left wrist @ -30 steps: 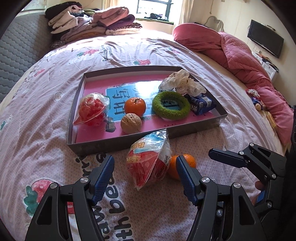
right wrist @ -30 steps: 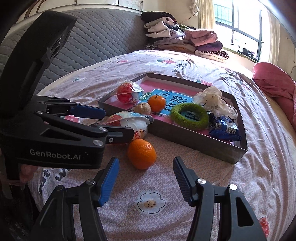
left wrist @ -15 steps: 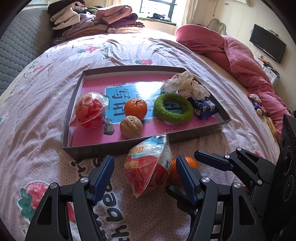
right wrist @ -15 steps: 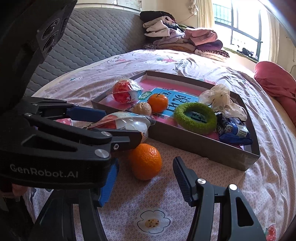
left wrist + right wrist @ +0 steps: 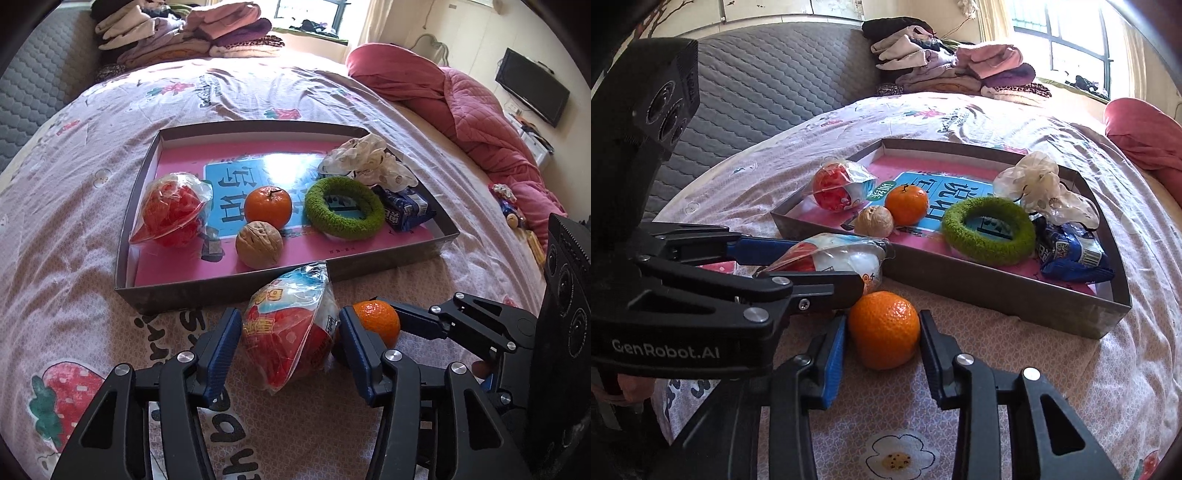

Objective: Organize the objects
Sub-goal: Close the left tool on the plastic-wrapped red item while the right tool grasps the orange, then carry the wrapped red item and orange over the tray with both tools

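Right gripper (image 5: 882, 345): jaws just closing, now pressed on the loose tangerine (image 5: 884, 329) from both sides; lift straight, gently.
Left gripper (image 5: 290, 341): jaws just closing around the snack bag (image 5: 291, 334), pads at its sides; squeeze lightly, since film crumples.
Both items: on the bedspread (image 5: 74, 258), just near of the tray.
Tray (image 5: 221, 291): beyond; clear the near wall, then lower into free pink floor at far left.

Red-and-white snack bag (image 5: 291, 332) and loose orange (image 5: 884, 328) on bedspread, before tray (image 5: 391, 258)
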The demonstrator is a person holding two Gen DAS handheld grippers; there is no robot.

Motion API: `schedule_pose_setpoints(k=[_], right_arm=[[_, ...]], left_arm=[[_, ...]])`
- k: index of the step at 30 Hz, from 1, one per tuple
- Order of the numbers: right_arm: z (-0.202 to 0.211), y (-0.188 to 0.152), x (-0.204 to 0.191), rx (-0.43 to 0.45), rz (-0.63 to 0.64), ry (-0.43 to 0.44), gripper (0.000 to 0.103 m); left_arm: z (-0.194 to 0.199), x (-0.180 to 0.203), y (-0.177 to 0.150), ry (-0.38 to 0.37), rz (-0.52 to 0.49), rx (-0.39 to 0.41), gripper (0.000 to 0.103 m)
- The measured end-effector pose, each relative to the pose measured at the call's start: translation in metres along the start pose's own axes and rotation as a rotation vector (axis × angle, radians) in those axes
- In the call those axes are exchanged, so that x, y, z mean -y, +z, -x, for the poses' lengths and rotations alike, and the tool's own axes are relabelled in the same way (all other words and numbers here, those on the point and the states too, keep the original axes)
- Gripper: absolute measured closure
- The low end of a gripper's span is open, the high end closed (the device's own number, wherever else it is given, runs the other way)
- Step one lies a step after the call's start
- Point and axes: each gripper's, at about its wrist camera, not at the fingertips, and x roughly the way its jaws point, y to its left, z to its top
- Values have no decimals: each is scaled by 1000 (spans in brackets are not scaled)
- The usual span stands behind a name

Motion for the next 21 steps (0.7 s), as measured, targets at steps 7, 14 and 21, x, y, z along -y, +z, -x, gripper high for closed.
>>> schedule_pose_setpoints(k=[7,14,21], right_arm=[[10,0,0,17,17,-30,66],[23,7,7,58,-4,-53,66],[34,19,16,98,-28,-68,66]], left_arm=[[7,2,0,14,-18,22,48],[28,8,5,28,-40,89,48],[42,12,12,29,-53,128,48]])
